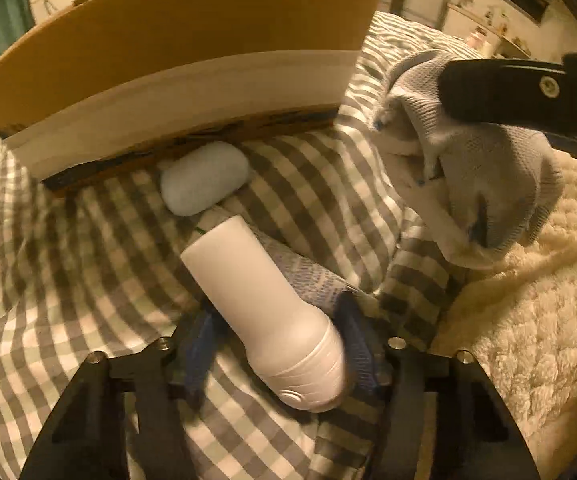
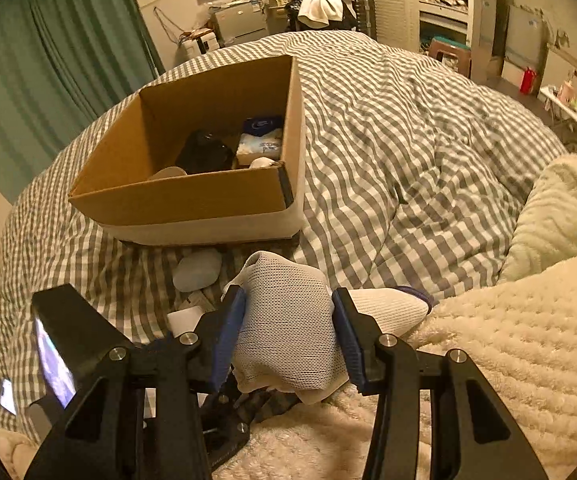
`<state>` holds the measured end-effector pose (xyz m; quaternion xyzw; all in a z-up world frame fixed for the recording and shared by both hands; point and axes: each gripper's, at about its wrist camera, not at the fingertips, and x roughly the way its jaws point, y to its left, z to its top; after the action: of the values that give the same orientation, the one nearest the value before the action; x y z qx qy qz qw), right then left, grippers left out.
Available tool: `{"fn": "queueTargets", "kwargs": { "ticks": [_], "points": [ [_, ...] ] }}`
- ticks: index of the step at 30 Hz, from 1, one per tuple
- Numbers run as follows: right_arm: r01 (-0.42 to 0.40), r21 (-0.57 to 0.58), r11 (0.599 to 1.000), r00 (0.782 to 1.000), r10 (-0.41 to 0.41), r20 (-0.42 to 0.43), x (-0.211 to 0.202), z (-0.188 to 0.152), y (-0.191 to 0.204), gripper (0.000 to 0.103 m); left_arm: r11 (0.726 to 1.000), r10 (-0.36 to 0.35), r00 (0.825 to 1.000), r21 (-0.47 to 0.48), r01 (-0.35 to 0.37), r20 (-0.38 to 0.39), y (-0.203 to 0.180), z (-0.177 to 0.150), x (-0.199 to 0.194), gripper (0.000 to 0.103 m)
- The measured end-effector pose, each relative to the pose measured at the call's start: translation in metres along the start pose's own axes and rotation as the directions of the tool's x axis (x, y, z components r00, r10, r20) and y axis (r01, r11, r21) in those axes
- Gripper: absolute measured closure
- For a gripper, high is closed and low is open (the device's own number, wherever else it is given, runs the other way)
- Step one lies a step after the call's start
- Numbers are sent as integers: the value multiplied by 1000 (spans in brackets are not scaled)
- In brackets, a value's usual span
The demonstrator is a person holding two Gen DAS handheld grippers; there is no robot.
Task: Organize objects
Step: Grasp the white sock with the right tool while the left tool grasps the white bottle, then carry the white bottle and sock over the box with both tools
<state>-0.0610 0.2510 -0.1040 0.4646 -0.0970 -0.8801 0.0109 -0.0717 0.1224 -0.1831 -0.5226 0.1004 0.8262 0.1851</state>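
Between your left gripper's [image 1: 276, 344] narrowed blue pads, the white bottle [image 1: 264, 312] is lying gripped; your right gripper [image 2: 288, 334] is squeezing a bundled mesh cloth [image 2: 288, 320].

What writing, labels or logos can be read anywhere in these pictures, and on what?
None can be read.
Blue packet in the cardboard box: a white logo, too blurred.
White packet beside it: blue print, too small.
White bottle: no print on the side shown.

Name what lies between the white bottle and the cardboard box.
In the left wrist view, a pale oval pouch lies on the checked cover between the white bottle and the cardboard box.
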Motion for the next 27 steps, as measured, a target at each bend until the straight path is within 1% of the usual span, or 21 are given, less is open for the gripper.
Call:
{"fn": "queueTargets", "kwargs": {
  "ticks": [1, 3, 8, 14, 17, 21, 22, 27],
  "points": [
    [0, 3, 1000, 1000, 0, -1, 1, 0, -1, 58, 1000, -9, 1000, -1, 9, -1, 1, 0, 0, 47],
    [1, 7, 1000, 1000, -1, -7, 3, -1, -2, 58, 1000, -18, 1000, -6, 18, -5, 3, 1, -3, 52],
    [17, -3, 1000, 1000, -17, -15, 6, -4, 2, 58, 999, -19, 1000, -25, 19, 15, 12, 3, -19, 58],
    [40, -14, 999, 999, -40, -1, -4, -9, 11, 58, 997, -9, 997, -71, 14, 75, 31, 5, -54, 58],
    [48, -22, 999, 999, -48, 12, -12, -12, 16, 58, 995, -9, 993, -97, 21, 120, 43, 15, -77, 58],
    [50, -36, 998, 998, -49, 37, -27, -13, 27, 58, 994, 1, 986, -107, 17, 165, 53, 11, -100, 58],
    [47, -39, 998, 998, -45, 45, -32, -13, 29, 58, 994, 4, 985, -108, 15, 172, 49, 1, -102, 58],
    [36, -70, 997, 995, -29, 100, -57, -10, 47, 58, 991, 1, 979, -134, 27, 206, 63, 3, -128, 58]
  ]
}}
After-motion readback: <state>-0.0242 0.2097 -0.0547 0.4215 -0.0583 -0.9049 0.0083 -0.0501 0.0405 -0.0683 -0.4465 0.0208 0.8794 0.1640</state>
